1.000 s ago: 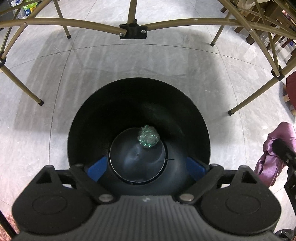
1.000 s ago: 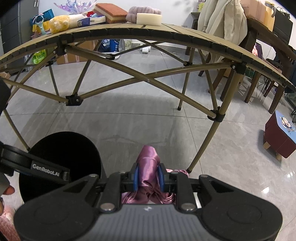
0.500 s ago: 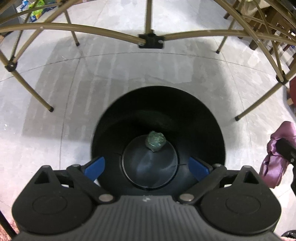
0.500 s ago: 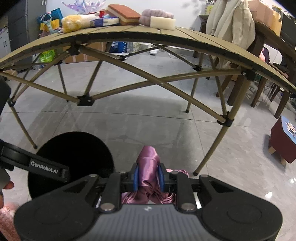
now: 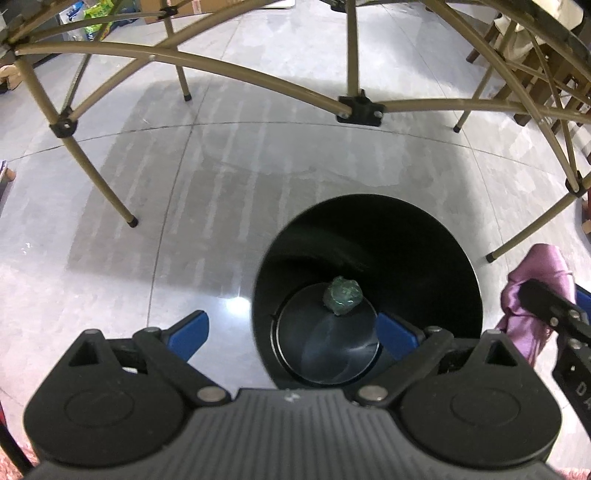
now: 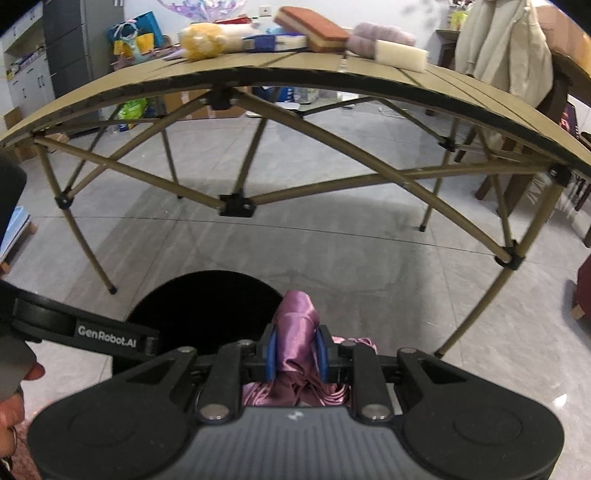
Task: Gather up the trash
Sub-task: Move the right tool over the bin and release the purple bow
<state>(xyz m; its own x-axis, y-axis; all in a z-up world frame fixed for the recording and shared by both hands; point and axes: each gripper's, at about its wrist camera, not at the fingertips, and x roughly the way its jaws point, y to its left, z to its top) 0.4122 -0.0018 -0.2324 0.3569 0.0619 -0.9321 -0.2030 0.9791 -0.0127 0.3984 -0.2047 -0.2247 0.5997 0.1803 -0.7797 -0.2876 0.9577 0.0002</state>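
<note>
A black round bin (image 5: pixel 369 236) stands on the grey tiled floor, with a crumpled green wad (image 5: pixel 341 291) on its bottom. My left gripper (image 5: pixel 291 334) hangs open above the bin's left rim, one blue finger over the floor and the other over the bin, nothing between them. My right gripper (image 6: pixel 297 352) is shut on a bunched purple satin cloth (image 6: pixel 297 317), just right of the bin (image 6: pixel 207 306). In the left wrist view that cloth (image 5: pixel 539 266) hangs beside the bin's right rim.
A tan folding table (image 6: pixel 332 79) with crossed legs (image 5: pixel 107 181) stands beyond the bin, carrying sponges and plush items (image 6: pixel 314 31). The left gripper's black arm (image 6: pixel 92 328) and a hand (image 6: pixel 18 373) cross the right wrist view. A dark red stool (image 6: pixel 583 291) sits far right.
The left gripper has drifted left and up, so the bin now sits right of centre and smaller in its view. The right gripper carried the purple cloth leftward, closer to the bin's rim.
</note>
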